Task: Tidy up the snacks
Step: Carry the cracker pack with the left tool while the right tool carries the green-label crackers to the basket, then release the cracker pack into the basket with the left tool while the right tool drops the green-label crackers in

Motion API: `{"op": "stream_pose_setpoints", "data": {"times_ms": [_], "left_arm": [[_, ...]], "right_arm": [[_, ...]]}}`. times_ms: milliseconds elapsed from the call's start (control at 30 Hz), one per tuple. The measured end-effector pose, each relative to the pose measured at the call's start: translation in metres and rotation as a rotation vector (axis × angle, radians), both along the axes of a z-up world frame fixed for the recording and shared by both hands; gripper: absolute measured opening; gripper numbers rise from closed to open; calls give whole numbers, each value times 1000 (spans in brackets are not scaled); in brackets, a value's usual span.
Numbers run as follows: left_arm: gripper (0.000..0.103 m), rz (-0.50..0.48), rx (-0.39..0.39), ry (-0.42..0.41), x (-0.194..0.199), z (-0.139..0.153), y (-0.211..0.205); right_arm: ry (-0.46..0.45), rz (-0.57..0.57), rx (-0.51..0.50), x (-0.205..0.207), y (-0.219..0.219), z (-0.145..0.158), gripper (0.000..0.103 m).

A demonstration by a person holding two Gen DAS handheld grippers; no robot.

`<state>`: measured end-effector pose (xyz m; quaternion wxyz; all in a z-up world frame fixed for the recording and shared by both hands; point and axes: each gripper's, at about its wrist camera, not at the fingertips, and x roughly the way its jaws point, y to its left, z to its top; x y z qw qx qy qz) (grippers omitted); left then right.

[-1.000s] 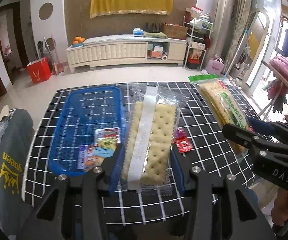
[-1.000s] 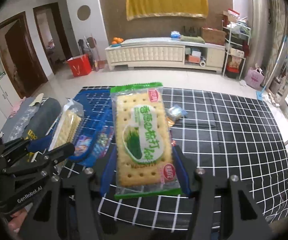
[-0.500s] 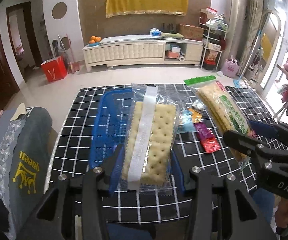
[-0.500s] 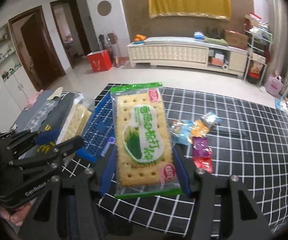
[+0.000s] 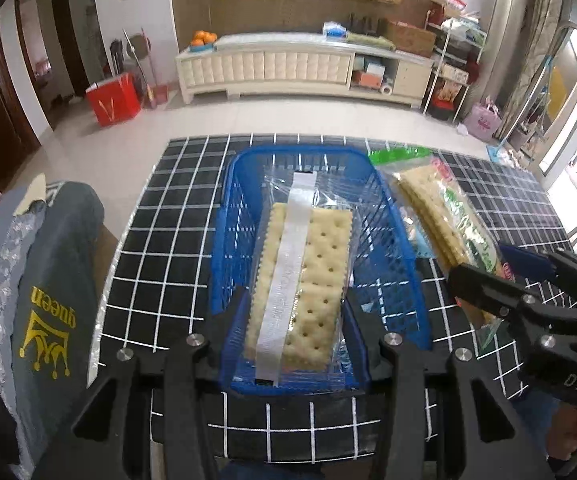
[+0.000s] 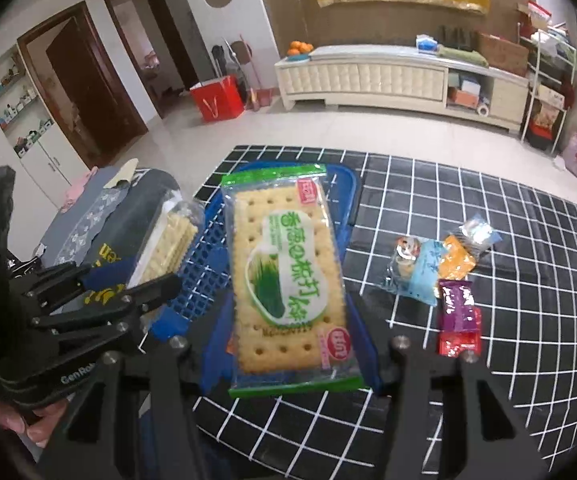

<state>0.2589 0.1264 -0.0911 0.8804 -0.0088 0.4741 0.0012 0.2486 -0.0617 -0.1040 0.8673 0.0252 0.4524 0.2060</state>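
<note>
The left tool is pinching a clear-wrapped pack of pale square crackers with a white seam strip by its two long edges. The pack juts straight out ahead of the fingers, directly above the blue plastic mesh basket, which sits on the counter covered in black cloth with white grid lines. To that tool's right, the right tool is likewise clamped on a green-edged clear pack of crackers with a green onion label, gripping its sides near the rear end. That pack hangs over the basket's right rim, as seen from the right wrist camera.

Both packs look light but brittle: stacked crackers in thin, slick film. A squeeze across the flat edges, as here, spreads the load along the stack; pressing harder would likely crack the biscuits, and the film may slip if the grip loosens while tilted. Lowering each pack flat into the basket before letting go seems wise.

Right of the right tool, a cluster of small sachets in light blue, orange, purple and red wrappers lies on the counter. Those are soft and thin, and probably best taken across the middle.
</note>
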Motion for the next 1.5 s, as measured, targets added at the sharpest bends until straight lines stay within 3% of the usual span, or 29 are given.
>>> {"op": "stream_pose_setpoints", "data": {"times_ms": [300, 433, 600, 967, 1133, 1500], "left_arm": [[43, -40, 2, 119, 28, -39, -3], [43, -81, -14, 218, 37, -53, -11], [43, -80, -56, 245, 35, -62, -14], [44, -42, -42, 193, 42, -52, 2], [44, -44, -86, 140, 27, -30, 6], [44, 14, -76, 12, 2, 17, 44]], "right_arm": [[35, 0, 5, 11, 4, -17, 60], [48, -9, -12, 12, 0, -20, 60], [49, -31, -19, 4, -9, -17, 60], [12, -31, -45, -16, -11, 6, 60], [4, -30, -53, -18, -10, 12, 60], [-15, 29, -82, 5, 31, 24, 60]]}}
